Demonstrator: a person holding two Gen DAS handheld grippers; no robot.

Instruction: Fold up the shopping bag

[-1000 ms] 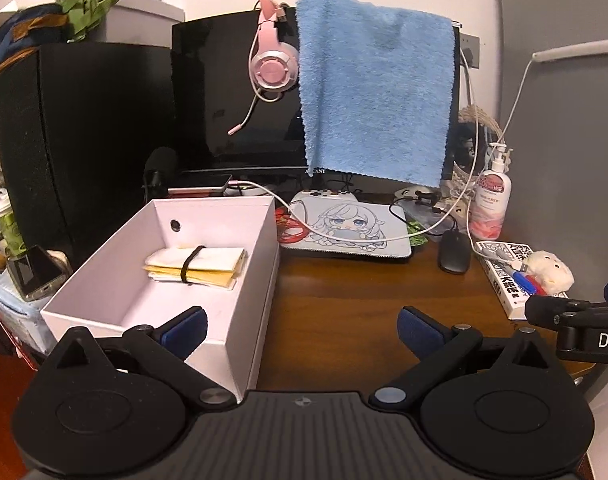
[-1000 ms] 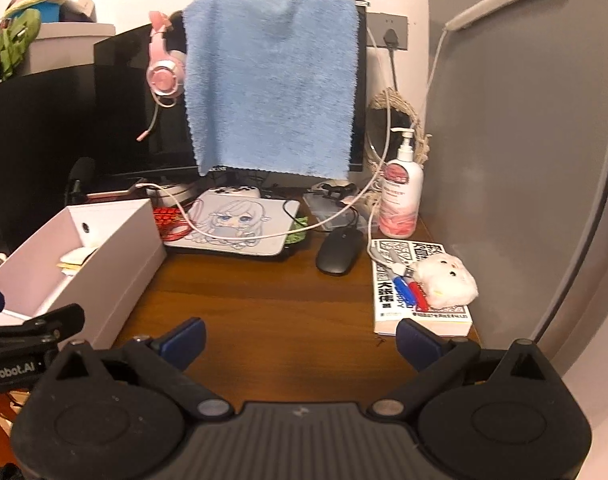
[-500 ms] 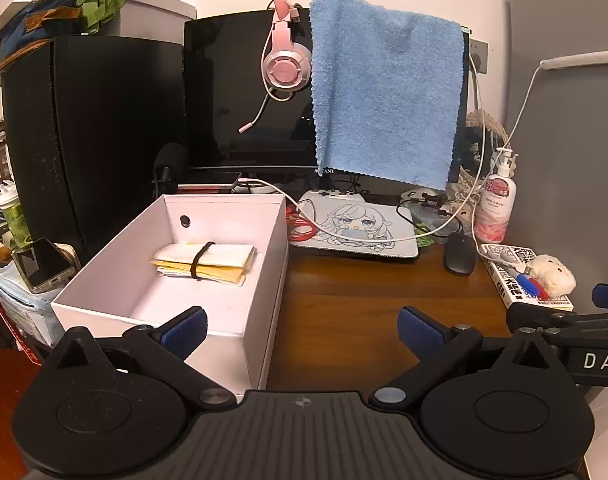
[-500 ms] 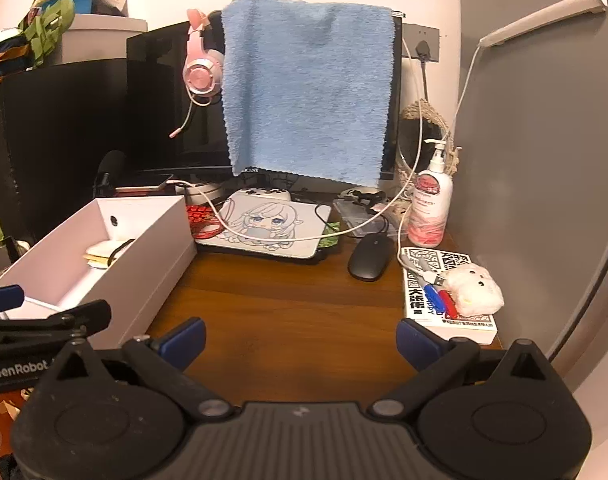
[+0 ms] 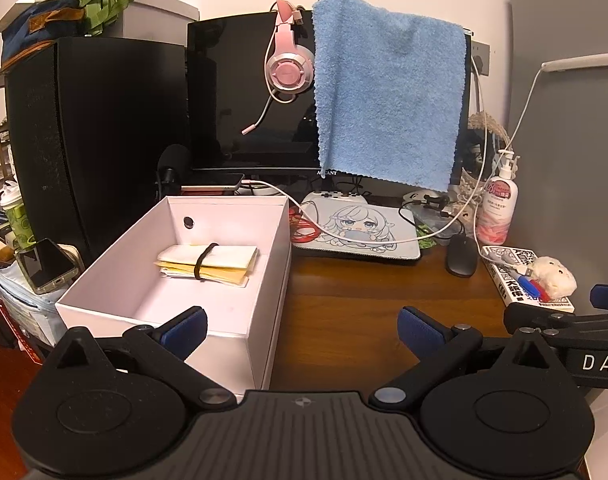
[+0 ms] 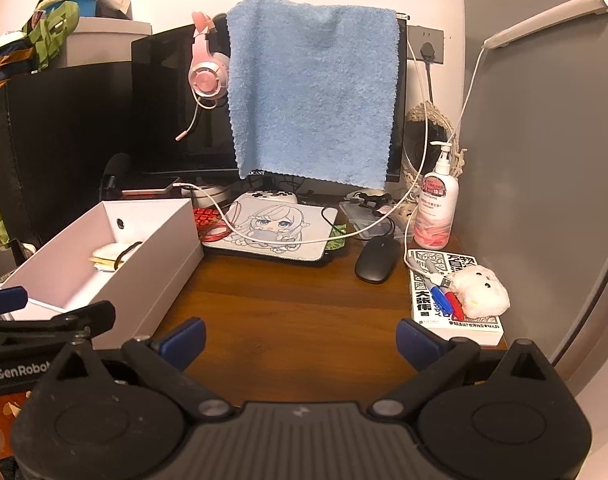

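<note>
- Desk (image 5: 343,320): wood top, bare in the middle, clutter along the back and right edge.
- White box (image 5: 264,280): open-topped, on the desk's left side. It sits ahead-left of my left gripper (image 5: 302,326) and further left of my right gripper (image 6: 300,338). Left is nearer, so I judge the reach is its job.
- Folded bundle (image 5: 208,262): cream and yellow sheets with a black band (image 5: 202,262) round the middle, flat on the box floor toward the back wall. Probably the shopping bag, already folded; I cannot confirm the material. Long axis runs left-right across the box.
- Both grippers: jaws spread wide, nothing between the blue pads, hovering above the desk's near edge.
- Hidden: in the right wrist view the box wall cuts off most of the bundle. No loose bag shows anywhere.
</note>
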